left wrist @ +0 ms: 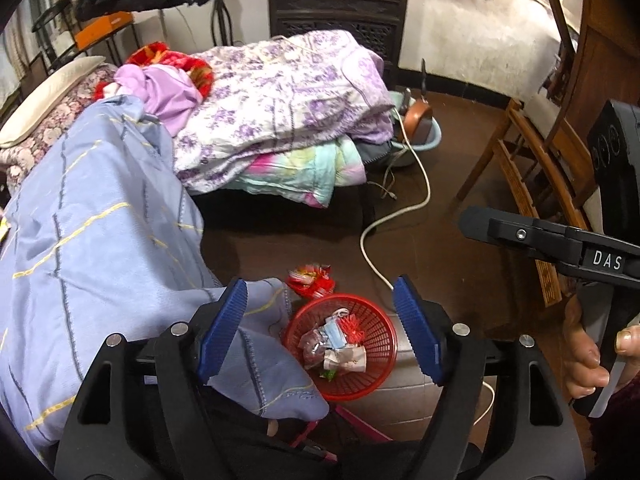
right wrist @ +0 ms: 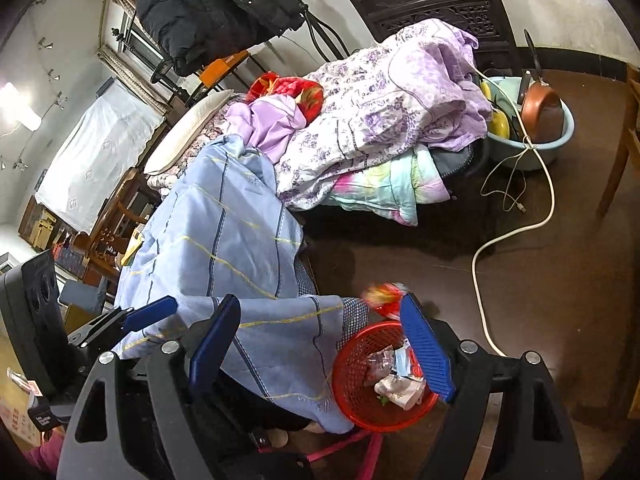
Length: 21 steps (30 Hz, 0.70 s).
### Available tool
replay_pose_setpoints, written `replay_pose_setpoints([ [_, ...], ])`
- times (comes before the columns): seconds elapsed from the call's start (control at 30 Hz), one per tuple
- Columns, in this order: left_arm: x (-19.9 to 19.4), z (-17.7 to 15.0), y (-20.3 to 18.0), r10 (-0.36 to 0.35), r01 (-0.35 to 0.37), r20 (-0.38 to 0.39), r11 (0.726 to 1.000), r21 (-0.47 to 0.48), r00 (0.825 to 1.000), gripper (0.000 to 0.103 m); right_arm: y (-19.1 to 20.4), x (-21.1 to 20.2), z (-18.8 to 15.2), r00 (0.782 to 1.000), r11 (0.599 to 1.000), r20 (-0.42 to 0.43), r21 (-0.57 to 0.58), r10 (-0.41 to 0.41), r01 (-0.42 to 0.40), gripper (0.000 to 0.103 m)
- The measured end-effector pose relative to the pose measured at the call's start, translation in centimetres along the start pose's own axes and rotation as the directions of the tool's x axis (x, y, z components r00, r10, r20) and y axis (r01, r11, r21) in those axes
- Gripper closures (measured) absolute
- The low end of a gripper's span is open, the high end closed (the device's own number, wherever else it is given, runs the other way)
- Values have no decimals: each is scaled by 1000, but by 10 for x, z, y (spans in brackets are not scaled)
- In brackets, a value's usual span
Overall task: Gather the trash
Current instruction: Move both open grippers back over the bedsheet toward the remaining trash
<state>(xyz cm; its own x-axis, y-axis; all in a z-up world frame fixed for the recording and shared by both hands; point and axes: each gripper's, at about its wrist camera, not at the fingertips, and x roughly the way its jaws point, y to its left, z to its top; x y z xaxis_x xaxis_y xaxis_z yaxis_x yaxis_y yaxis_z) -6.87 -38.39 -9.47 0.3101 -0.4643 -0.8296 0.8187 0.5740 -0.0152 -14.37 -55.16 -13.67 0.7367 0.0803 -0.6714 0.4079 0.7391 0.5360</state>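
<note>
My left gripper (left wrist: 320, 328) is spread wide with nothing between its blue pads (left wrist: 224, 326), hanging above the red basket (left wrist: 376, 368), which sits on the dark floor (left wrist: 460, 280) just beside the corner of the bed. The hanging edge of the blue-grey bedspread (left wrist: 100, 232) drapes over the basket's near-left rim. Inside the basket lie a crumpled blue face mask (left wrist: 334, 334), a clear wrapper (left wrist: 312, 346) and a pale paper packet (left wrist: 346, 360), all bunched together toward the middle.

On the floor just past the basket's far rim sits a red and yellow snack wrapper (left wrist: 310, 280), close to the rim; I cannot tell whether it touches it.

My right gripper (right wrist: 320, 344) is also spread wide and holds nothing, its right pad (right wrist: 426, 348) showing in front of the same basket (right wrist: 352, 380) and its left pad in front of the bedspread (right wrist: 224, 240). The loose wrapper (right wrist: 384, 296) shows blurred just above that right pad.

A white cord (left wrist: 400, 216) winds over the floor from the far end of the bed toward the basket's right side. On the bed, a purple floral quilt (left wrist: 288, 96) is heaped over a pastel one (left wrist: 304, 176), and a light blue basin (right wrist: 556, 140) holding a brown pan (right wrist: 540, 112) stands on the floor past the foot of the bed.
</note>
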Motion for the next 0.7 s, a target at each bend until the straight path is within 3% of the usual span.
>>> replay_pose_setpoints([
  [0.37, -28, -2, 38, 58, -52, 57, 993, -106, 997, 28, 14, -4, 3, 1000, 999, 3, -38, 4, -4, 22],
  [0.7, -60, -13, 52, 118, -101, 116, 984, -148, 986, 27, 53, -20, 6, 999, 992, 28, -123, 17, -13, 22],
])
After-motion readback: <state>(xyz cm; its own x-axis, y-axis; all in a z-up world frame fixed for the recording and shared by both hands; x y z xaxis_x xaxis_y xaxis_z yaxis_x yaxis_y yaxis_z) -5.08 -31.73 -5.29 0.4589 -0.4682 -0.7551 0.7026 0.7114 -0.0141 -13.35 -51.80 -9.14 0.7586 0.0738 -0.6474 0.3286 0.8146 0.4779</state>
